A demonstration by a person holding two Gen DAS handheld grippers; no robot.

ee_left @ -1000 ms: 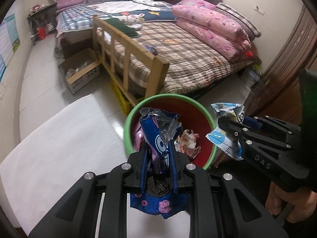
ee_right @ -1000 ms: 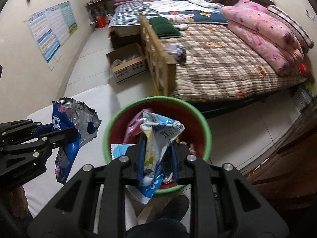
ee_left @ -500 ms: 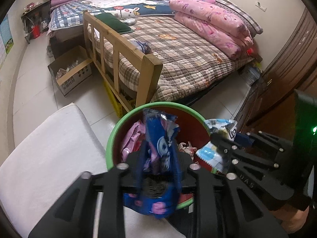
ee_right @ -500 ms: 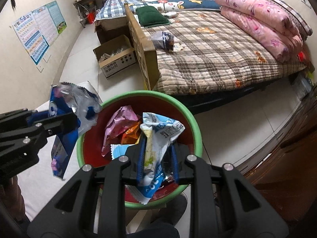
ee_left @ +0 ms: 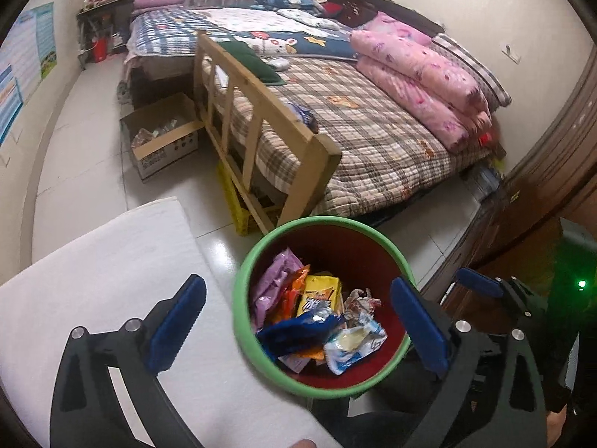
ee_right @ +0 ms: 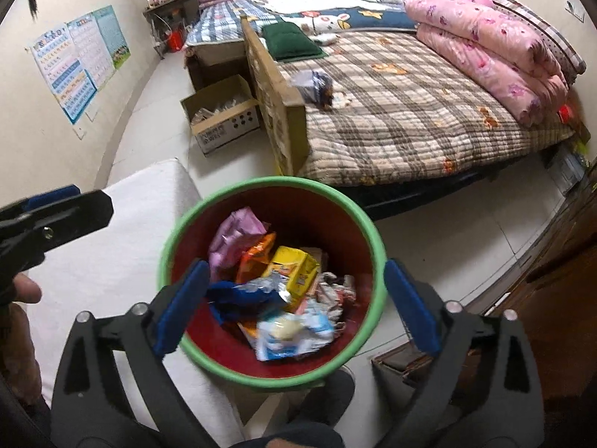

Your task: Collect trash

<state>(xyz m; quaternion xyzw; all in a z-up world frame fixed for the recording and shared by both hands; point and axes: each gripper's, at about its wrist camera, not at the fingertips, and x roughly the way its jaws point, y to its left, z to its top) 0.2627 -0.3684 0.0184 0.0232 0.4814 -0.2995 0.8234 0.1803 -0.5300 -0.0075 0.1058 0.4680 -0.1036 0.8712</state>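
Note:
A bin with a green rim [ee_left: 324, 221] [ee_right: 261, 183] and a red inside stands on the floor below both grippers. My left gripper [ee_left: 294, 295] hangs over it, jaws opening wide, nothing between them. My right gripper [ee_right: 296, 272] is likewise over the bin, jaws opening, nothing between them. A dark blue wrapper [ee_left: 294, 332] [ee_right: 242, 295] and a pale blue and white wrapper [ee_left: 354, 343] [ee_right: 291, 332] lie on top of purple, orange and yellow wrappers inside the bin. Another crumpled wrapper [ee_right: 313, 86] lies on the plaid bed near the footboard.
A white padded surface [ee_left: 112, 261] lies left of the bin. Behind it are the bed's wooden footboard [ee_left: 261, 130] and plaid cover [ee_right: 410, 112]. A cardboard box [ee_left: 160, 145] stands on the tiled floor. Dark wooden furniture [ee_left: 541, 186] is at the right.
Both grippers opened. The dark blue wrapper left the left jaws and the pale blue one left the right jaws; both now lie in the bin.

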